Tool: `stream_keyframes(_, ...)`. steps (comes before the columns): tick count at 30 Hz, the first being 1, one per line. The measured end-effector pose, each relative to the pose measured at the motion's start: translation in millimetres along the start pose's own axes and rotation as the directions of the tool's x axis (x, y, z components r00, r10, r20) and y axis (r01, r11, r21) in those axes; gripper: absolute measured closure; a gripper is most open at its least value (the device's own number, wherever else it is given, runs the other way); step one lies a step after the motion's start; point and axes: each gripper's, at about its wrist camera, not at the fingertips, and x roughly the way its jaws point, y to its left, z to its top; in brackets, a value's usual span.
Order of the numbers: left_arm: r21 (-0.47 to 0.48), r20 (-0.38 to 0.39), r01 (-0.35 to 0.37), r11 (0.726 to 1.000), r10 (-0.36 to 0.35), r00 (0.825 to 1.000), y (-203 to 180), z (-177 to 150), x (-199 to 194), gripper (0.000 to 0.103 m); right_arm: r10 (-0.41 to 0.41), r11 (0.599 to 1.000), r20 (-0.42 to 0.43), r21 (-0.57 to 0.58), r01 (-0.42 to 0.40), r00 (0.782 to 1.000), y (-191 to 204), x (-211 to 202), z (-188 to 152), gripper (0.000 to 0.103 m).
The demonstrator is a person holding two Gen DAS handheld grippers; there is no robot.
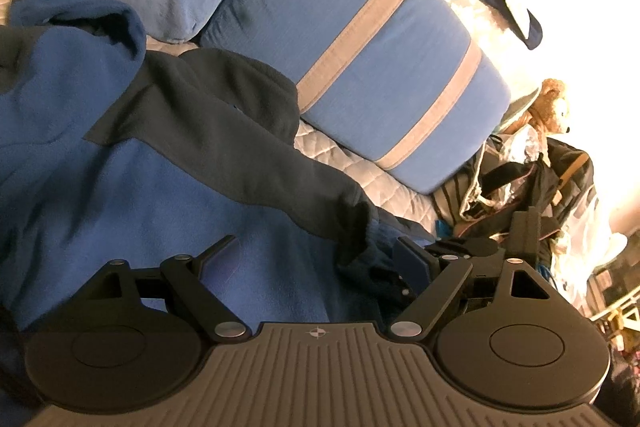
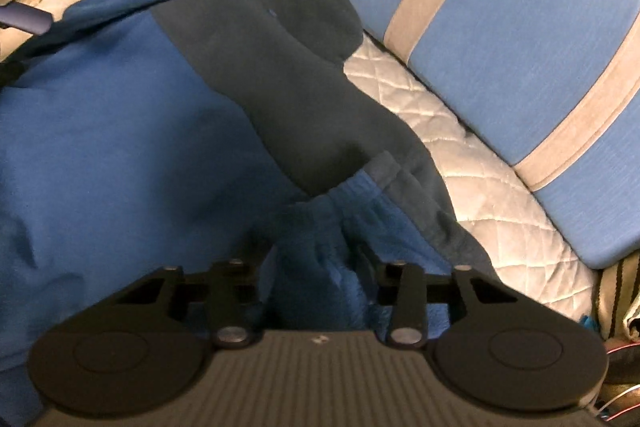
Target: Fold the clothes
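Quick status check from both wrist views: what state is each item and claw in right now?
Blue fleece jacket: spread on the quilted cover, rumpled, not yet folded.
Dark sleeve: lying across the jacket body, cuff near the right claw.
Left claw: open, over the fleece.
Right claw: open, bunched blue fleece between its fingers.
Striped cushions: leaning behind the jacket.
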Motion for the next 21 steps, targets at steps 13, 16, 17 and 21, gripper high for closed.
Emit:
stream_keyframes(13, -0.062, -0.018, 0.1, 0.993, -0.101, 0.995, 4.6, -0.2, 4.6, 0.019, -0.295, 0.948, 0.262, 0.198, 0.248, 0.919, -44.6, -126.3, 1.5, 0.097)
stream_keyframes(16, -0.068, -0.006, 0.119, 0.991, -0.12, 0.993, 5.1, 0.8, 1.7, 0.019, -0.524, 0.831, 0.334, 0.402, 0.384, 0.783, -79.2, -209.6, -17.6, 0.098)
stream_keyframes(17, -0.078, -0.002, 0.123, 0.989, -0.124, 0.992, 6.9, 1.7, 0.1, 0.019, -0.588, 0.782, 0.341, 0.472, 0.407, 0.733, -90.3, -236.4, -29.9, 0.098)
stream_keyframes(21, -0.112, 0.011, 0.134, 0.985, -0.134, 0.991, 9.4, 3.0, -2.9, 0.019, -0.793, 0.524, 0.217, 0.72, 0.456, 0.569, -129.6, -315.7, -115.5, 0.097)
